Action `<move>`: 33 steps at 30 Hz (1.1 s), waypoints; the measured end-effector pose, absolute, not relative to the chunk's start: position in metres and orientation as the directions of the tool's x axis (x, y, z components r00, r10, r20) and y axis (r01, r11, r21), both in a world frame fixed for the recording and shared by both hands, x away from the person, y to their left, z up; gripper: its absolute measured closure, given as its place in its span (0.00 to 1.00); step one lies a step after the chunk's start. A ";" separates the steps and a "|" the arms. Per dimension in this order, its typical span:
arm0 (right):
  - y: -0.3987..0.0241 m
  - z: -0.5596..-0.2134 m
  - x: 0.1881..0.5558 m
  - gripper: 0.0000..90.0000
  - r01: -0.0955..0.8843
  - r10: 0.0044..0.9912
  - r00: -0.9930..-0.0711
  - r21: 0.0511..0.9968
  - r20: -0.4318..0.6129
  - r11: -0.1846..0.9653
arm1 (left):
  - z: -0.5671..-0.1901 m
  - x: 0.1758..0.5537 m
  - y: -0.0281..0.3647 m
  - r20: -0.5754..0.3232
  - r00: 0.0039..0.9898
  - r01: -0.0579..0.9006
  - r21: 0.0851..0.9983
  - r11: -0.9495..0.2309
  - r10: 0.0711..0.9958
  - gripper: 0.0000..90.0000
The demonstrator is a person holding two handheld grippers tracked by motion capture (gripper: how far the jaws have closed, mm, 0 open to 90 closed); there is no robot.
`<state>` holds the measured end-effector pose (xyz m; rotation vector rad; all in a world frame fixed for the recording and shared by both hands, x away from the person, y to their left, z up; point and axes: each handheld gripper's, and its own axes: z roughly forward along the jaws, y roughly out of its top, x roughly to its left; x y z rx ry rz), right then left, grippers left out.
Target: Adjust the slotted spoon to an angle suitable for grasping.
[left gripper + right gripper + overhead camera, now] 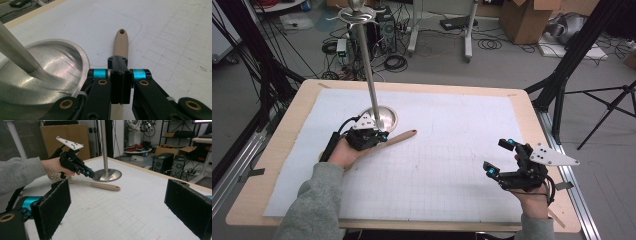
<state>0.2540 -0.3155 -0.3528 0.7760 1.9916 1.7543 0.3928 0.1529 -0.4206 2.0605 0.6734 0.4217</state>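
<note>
My left gripper [381, 135] has its jaws pressed flat together over the wooden spatula's handle [120, 43], pinching nothing as far as I can tell, while my right gripper [500, 156] hangs wide open and empty, well apart over the gridded mat [452, 165]. The spatula [100, 185] lies flat on the mat just beside the steel stand's round base [50, 75], its slotted blade back by my left hand. It looks light, stiff and smooth, so I'd grip mid-handle, across its narrow width, since the rounded end might slip.
</note>
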 end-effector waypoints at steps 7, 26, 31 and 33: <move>-0.317 -0.352 0.253 0.06 0.147 0.621 -0.781 0.987 0.070 0.073 | -0.426 0.401 0.148 0.056 0.787 0.319 0.816 -0.482 0.614 0.99; -0.316 -0.350 0.251 0.06 0.130 0.583 -0.811 0.987 0.052 0.092 | -0.440 0.409 0.146 0.042 0.788 0.360 0.777 -0.516 0.614 1.00; -0.318 -0.349 0.249 0.06 0.127 0.588 -0.807 0.988 0.051 0.089 | -0.441 0.407 0.145 0.025 0.803 0.365 0.769 -0.525 0.596 1.00; -0.319 -0.349 0.248 0.06 0.127 0.592 -0.804 0.988 0.051 0.088 | -0.441 0.407 0.144 0.027 0.806 0.363 0.767 -0.529 0.592 1.00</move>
